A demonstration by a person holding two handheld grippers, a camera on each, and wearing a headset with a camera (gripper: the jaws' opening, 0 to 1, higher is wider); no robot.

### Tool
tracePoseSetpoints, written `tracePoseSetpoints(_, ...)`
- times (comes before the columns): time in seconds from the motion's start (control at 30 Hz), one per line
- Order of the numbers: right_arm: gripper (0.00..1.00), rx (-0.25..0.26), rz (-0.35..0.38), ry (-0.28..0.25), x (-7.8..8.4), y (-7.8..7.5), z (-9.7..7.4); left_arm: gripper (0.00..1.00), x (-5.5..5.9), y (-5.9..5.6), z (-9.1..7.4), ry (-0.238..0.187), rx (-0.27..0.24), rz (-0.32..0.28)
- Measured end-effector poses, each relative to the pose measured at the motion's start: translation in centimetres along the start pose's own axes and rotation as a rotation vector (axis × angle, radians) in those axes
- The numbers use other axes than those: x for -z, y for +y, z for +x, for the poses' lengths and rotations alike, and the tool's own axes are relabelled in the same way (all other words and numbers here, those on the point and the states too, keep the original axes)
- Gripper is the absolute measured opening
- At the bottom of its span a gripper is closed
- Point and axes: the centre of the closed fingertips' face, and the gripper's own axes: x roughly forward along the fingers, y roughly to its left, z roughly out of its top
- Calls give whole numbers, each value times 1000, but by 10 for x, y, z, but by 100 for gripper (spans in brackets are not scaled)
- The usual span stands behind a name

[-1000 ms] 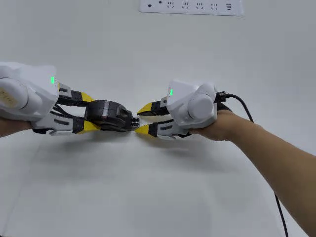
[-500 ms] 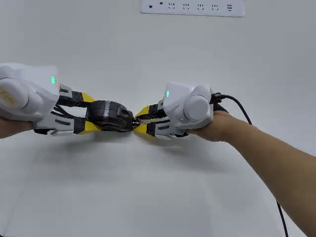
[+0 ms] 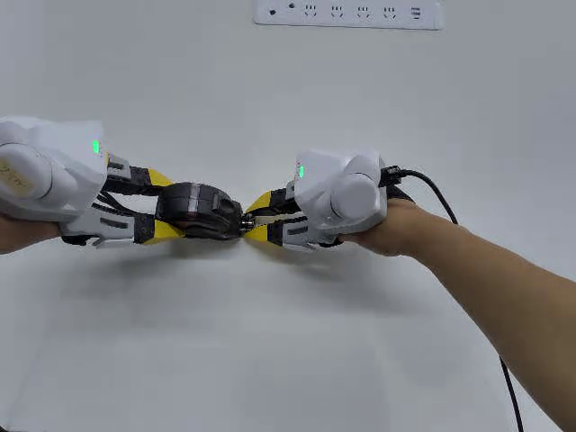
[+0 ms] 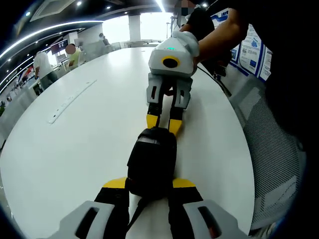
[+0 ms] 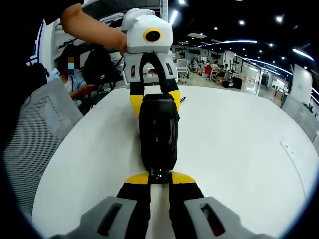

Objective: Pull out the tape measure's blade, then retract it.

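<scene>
In the head view a black tape measure (image 3: 198, 210) is held just above the white table (image 3: 270, 342). My left gripper (image 3: 162, 204) comes from the left and is shut on its body. My right gripper (image 3: 256, 218) faces it from the right, its yellow fingertips (image 3: 262, 200) closed in on the blade tip at the case mouth. The left gripper view has the tape measure (image 4: 152, 162) between my left gripper (image 4: 149, 183) jaws, with the right gripper (image 4: 163, 122) beyond. In the right gripper view the tape measure (image 5: 158, 132) lies ahead, its blade hook (image 5: 158, 175) between my right gripper (image 5: 159, 178) tips.
A white power strip (image 3: 346, 13) lies at the table's far edge. A black cable (image 3: 441, 193) trails from the right gripper along the person's forearm. Mesh chairs (image 5: 42, 134) and seated people stand beyond the table.
The right gripper has moved left toward the tape measure and its jaws have narrowed around the blade tip. The left gripper and tape measure have stayed put.
</scene>
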Motion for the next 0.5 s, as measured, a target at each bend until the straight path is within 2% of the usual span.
tracePoseSetpoints(0.5,12,-2,-42,-5,-1,-2,-5,26,2,1,-1,-5,-4,-13)
